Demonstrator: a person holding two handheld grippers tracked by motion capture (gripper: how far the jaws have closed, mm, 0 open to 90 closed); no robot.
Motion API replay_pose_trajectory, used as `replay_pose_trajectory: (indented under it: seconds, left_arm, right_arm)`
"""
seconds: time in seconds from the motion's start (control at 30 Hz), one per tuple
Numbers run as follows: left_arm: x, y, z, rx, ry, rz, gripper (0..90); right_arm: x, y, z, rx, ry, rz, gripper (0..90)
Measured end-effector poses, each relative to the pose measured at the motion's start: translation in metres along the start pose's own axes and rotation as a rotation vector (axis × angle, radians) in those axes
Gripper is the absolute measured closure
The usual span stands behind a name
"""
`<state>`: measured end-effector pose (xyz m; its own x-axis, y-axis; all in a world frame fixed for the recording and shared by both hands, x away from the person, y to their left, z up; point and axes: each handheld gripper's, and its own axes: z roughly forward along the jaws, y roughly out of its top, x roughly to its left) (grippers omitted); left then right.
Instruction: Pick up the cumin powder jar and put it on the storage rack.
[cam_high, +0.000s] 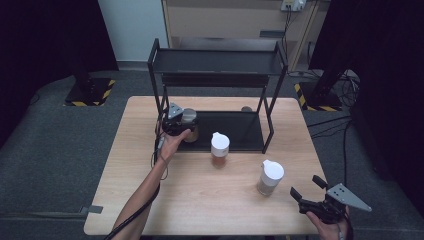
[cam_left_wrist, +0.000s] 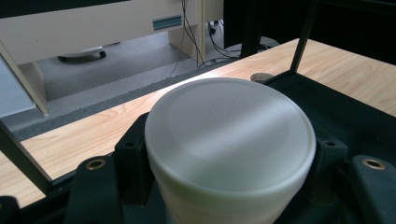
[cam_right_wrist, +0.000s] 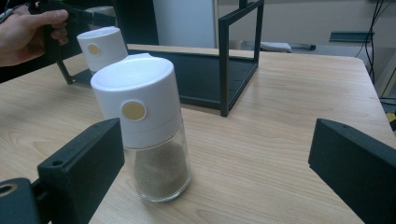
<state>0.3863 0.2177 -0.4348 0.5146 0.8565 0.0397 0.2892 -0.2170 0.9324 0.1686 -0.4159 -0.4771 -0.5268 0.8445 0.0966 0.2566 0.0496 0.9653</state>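
A jar with a pale round lid (cam_high: 190, 116) is over the left front corner of a black rack's lower shelf (cam_high: 237, 131). My left gripper (cam_high: 185, 125) is shut on it. In the left gripper view the lid (cam_left_wrist: 229, 135) sits between the black fingers (cam_left_wrist: 98, 186); whether the jar rests on the shelf I cannot tell. Two glass shakers with white caps stand on the table: one (cam_high: 220, 149) just in front of the rack, one (cam_high: 270, 177) nearer the front right. My right gripper (cam_high: 309, 191) is open just right of that nearer shaker (cam_right_wrist: 144, 126), not touching it.
The two-tier black rack (cam_high: 215, 65) stands at the back middle of the wooden table (cam_high: 145, 165); its right front post (cam_right_wrist: 224, 60) stands behind the shakers. A small round disc (cam_left_wrist: 260, 76) lies on the table behind the lower shelf. Cables and cabinets stand beyond the table.
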Motion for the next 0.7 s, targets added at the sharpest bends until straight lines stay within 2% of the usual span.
replay_pose_trajectory:
  seconds: [0.17,0.27,0.47,0.7]
  left_arm:
    - [0.002,0.0,0.0,-0.001,-0.008,-0.011,31.7]
    - [0.0,0.003,-0.002,-0.005,0.0,0.007,30.5]
    - [0.002,0.01,-0.006,-0.012,0.013,-0.019,15.8]
    - [0.0,0.022,-0.013,-0.009,0.009,-0.009,9.3]
  right_arm:
    - [0.0,0.0,0.0,-0.001,0.001,-0.002,3.9]
    - [0.0,0.0,0.0,0.0,0.001,-0.002,3.9]
    - [0.0,0.0,0.0,-0.003,0.001,-0.003,3.8]
    - [0.001,0.0,0.0,-0.001,0.002,-0.006,3.9]
